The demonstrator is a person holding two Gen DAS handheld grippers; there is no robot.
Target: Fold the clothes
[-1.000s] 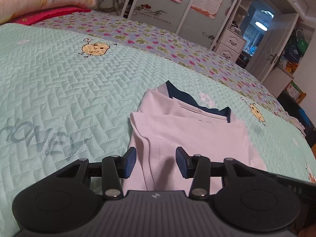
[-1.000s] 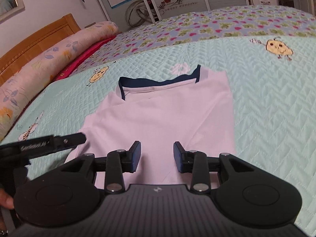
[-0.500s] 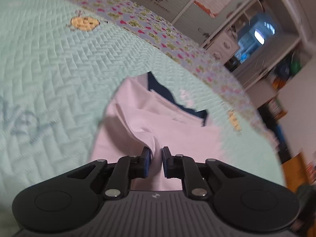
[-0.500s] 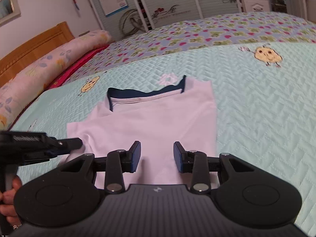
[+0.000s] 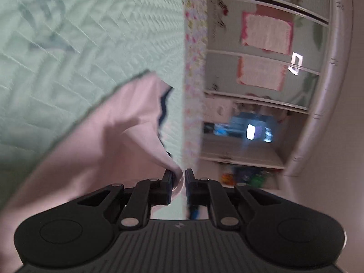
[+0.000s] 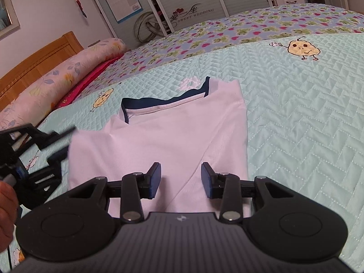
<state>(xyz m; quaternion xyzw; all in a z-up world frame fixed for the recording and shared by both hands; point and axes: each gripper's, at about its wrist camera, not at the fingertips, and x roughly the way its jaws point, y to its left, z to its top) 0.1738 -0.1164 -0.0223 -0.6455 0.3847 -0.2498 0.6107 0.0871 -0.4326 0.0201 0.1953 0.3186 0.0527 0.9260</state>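
The left gripper (image 5: 178,179), fingers nearly closed, pinches the pink polo shirt (image 6: 163,141) at nine o'clock; the right gripper (image 6: 180,179) hovers, fingers wide, empty, above the bed (image 6: 295,118).

one shirt (image 6: 163,145), two claws (image 6: 180,179), one pillow (image 6: 56,79)

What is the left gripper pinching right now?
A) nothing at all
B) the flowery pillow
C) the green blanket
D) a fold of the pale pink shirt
D: in the left wrist view the left gripper has its fingers closed on a bunched fold of the pale pink shirt.
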